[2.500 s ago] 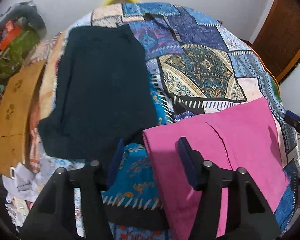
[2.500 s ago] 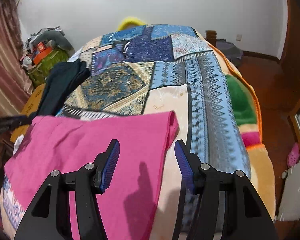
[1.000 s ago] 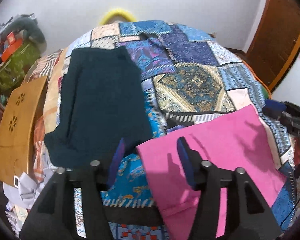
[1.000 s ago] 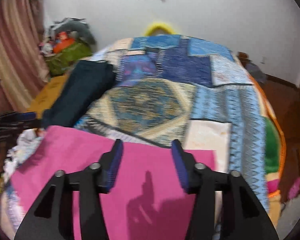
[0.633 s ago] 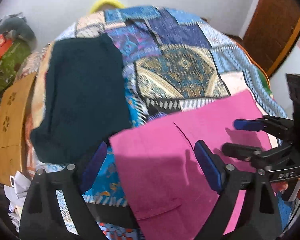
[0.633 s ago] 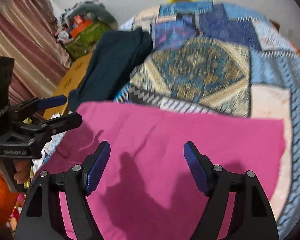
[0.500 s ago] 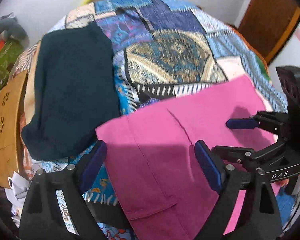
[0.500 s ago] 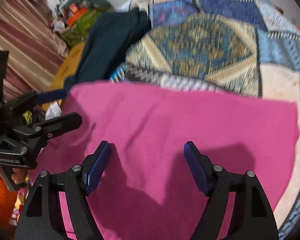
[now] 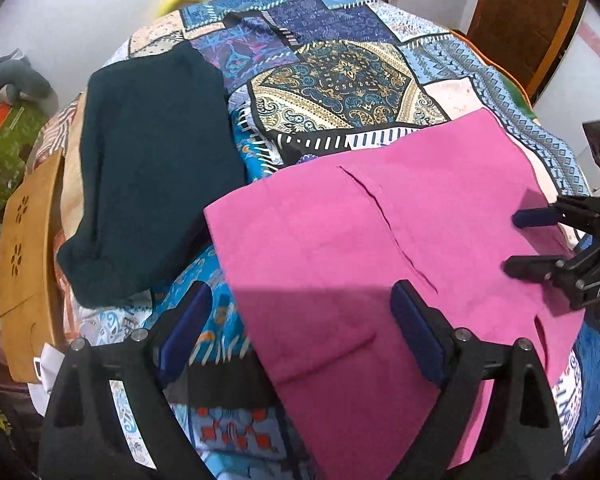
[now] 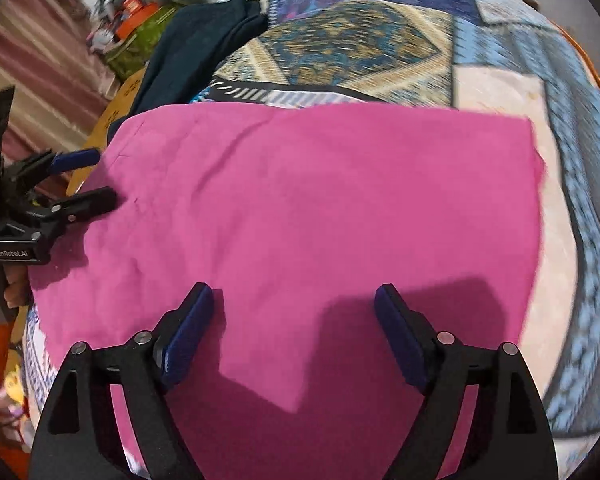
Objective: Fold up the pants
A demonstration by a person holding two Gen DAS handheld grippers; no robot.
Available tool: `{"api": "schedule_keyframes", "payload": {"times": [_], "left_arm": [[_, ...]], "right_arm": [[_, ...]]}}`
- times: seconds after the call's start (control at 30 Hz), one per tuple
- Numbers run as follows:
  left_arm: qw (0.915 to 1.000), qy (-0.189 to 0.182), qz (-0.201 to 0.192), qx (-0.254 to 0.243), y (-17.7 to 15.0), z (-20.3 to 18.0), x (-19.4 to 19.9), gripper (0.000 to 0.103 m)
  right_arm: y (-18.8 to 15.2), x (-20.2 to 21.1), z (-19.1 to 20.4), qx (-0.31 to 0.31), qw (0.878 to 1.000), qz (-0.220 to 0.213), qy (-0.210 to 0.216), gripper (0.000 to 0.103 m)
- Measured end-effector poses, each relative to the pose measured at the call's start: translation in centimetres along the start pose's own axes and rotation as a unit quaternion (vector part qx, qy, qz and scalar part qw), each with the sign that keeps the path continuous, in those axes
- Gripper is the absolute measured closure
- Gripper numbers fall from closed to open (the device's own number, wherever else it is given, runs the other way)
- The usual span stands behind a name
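Pink pants (image 9: 384,240) lie folded flat on the patchwork bedspread (image 9: 340,76); they also fill the right wrist view (image 10: 320,216). My left gripper (image 9: 300,320) is open and empty above the pants' near left corner, and shows at the left edge of the right wrist view (image 10: 88,180). My right gripper (image 10: 292,328) is open and empty low over the pants' near edge, and shows at the right of the left wrist view (image 9: 516,244).
A dark teal folded garment (image 9: 152,168) lies on the bed left of the pants. A wooden board (image 9: 24,256) and clutter (image 9: 4,128) stand beside the bed's left side. A wooden door (image 9: 520,16) is at the far right.
Both grippers opened wide from a narrow gap and moved in over the pink pants. The right gripper swung left toward the pants' middle.
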State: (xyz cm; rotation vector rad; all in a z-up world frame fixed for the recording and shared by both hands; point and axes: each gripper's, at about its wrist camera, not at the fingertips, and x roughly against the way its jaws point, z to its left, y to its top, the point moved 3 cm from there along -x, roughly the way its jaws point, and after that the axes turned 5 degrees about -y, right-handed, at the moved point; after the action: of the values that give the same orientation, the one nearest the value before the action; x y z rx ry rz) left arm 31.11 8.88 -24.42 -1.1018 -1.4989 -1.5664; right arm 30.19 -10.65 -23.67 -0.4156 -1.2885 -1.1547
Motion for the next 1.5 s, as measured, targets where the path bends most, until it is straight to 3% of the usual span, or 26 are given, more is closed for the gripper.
{"api": "schedule_keyframes", "payload": {"times": [0.47,0.73,0.87,1.03,1.13,1.5], "left_arm": [[0.9994,0.024,-0.025,0.002,-4.1,1.2,3.4,0.009],[0.9970,0.023,-0.048,0.056,-5.4,2.3,5.5,0.010],[0.9945,0.023,-0.067,0.078,-5.7,1.8,7.2,0.010],[0.9920,-0.014,-0.074,0.102,-6.7,-0.6,8.2,0.010],[0.9917,-0.028,-0.071,0.103,-7.3,-2.2,8.3,0.010],[0.9789,-0.134,-0.028,0.152,-8.7,-4.0,6.6,0.010]], "right_arm": [[-5.4,3.8,-2.8,-0.032,0.995,-0.040,-0.079,0.023],[-6.1,4.9,-2.8,-0.041,0.992,-0.052,-0.111,0.023],[-5.6,6.7,-1.3,-0.023,0.989,-0.089,-0.116,0.023],[-4.0,8.5,2.1,0.006,0.984,-0.146,-0.099,0.023],[-3.3,8.1,3.8,0.020,0.984,-0.157,-0.081,0.023],[-3.9,3.6,5.7,0.048,0.988,-0.121,-0.080,0.023]]}}
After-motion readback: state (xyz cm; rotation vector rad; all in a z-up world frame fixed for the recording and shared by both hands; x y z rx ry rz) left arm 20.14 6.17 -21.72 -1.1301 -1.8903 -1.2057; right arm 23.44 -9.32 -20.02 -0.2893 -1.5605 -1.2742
